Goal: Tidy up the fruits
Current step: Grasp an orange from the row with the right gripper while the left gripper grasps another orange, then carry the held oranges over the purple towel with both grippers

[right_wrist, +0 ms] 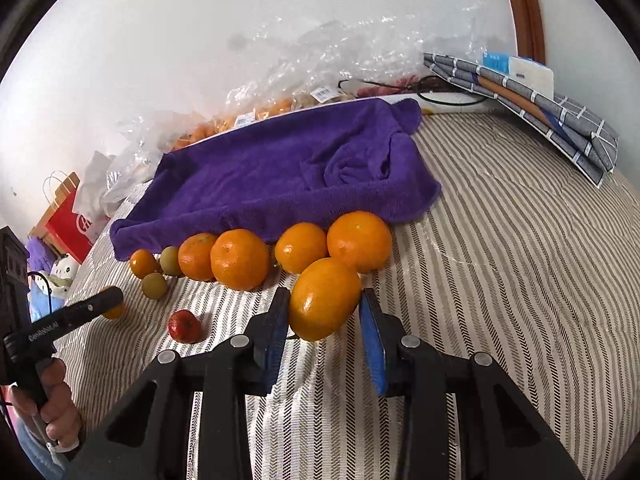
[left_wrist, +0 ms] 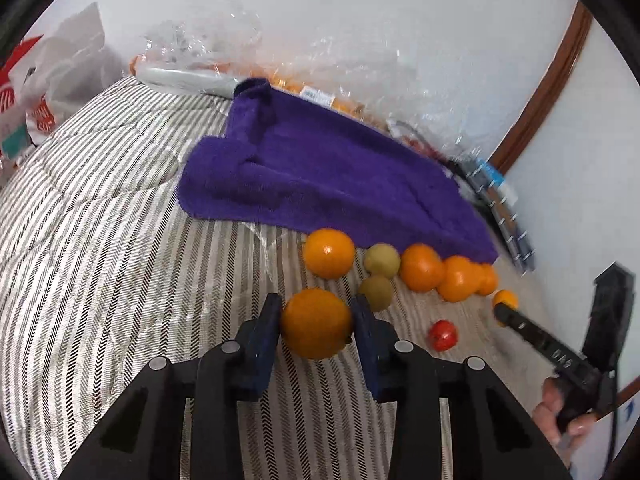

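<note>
Evidently each hand already had a fruit. The left gripper (left_wrist: pixel 317 302) had its jaws pinching the first orange (left_wrist: pixel 316 324) across its middle. The right gripper (right_wrist: pixel 326 294) pinched the second orange (right_wrist: pixel 324 300) likewise. Both were at the near side of the striped bed (right_wrist: pixel 500 280), just in front of the purple towel (right_wrist: pixel 260 172). These fruits looked firm, round and fairly heavy (smooth rind, likely to slip or roll), so a hold across the widest part suited them. Counted from the right view, there were seven oranges in all, five of them loose oranges (right_wrist: pixel 240 258), plus two green fruits (right_wrist: pixel 154 285) and one red fruit (right_wrist: pixel 184 326).
</note>
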The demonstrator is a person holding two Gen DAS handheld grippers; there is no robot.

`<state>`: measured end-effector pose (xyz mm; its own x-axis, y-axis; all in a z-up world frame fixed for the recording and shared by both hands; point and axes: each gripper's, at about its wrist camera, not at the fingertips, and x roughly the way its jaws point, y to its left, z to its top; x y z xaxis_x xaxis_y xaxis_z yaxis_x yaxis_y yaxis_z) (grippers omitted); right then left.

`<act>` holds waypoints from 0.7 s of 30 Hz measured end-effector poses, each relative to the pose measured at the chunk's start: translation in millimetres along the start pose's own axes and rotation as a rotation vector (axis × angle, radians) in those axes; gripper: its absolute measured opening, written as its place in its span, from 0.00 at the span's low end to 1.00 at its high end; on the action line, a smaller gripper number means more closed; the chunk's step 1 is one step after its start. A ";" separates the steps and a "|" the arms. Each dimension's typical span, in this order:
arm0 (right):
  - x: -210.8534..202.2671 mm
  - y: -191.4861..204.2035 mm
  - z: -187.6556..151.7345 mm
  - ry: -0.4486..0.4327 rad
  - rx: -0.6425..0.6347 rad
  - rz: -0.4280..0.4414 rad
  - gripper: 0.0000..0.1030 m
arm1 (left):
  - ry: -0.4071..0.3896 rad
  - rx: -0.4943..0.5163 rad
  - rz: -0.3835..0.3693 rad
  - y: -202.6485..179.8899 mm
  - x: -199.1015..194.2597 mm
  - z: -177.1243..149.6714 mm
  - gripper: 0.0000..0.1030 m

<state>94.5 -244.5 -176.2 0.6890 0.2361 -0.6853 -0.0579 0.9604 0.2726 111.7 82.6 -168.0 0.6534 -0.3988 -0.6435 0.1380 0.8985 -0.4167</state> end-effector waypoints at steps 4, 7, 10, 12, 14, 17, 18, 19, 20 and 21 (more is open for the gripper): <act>-1.1 1.0 -0.1 -0.003 -0.007 0.032 0.34 | -0.044 -0.010 0.008 1.6 -7.5 -0.2 0.33; -4.1 0.3 -0.7 -0.018 -0.005 0.050 0.34 | -0.054 -0.002 0.013 0.2 -8.0 0.6 0.33; -6.2 -1.0 -0.3 -0.027 0.002 0.064 0.34 | -0.059 -0.006 0.026 0.1 -8.3 1.9 0.33; -4.0 -0.9 1.2 -0.012 -0.004 0.059 0.34 | -0.072 -0.015 0.045 1.2 -11.0 1.8 0.33; -0.4 0.4 2.5 0.012 -0.002 0.040 0.34 | -0.070 -0.004 0.099 -0.1 -13.0 0.8 0.33; -0.6 2.7 3.4 0.019 -0.003 0.040 0.34 | -0.045 0.009 0.156 0.1 -17.2 1.9 0.33; -1.9 3.9 4.3 0.016 -0.006 0.038 0.34 | -0.038 -0.002 0.158 1.7 -19.8 4.2 0.33; -4.4 6.5 6.1 0.010 -0.014 0.034 0.34 | -0.034 -0.017 0.153 3.4 -22.9 7.5 0.33; -7.3 8.9 7.7 0.005 -0.023 0.029 0.34 | -0.032 -0.031 0.144 5.5 -27.0 11.2 0.33; -10.8 11.5 10.1 0.000 -0.031 0.024 0.34 | -0.033 -0.041 0.135 5.1 -30.6 16.4 0.33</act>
<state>93.7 -237.5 -158.8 0.6873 0.2595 -0.6784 -0.0968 0.9584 0.2685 104.6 102.4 -139.9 0.6881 -0.2679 -0.6744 0.0172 0.9351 -0.3539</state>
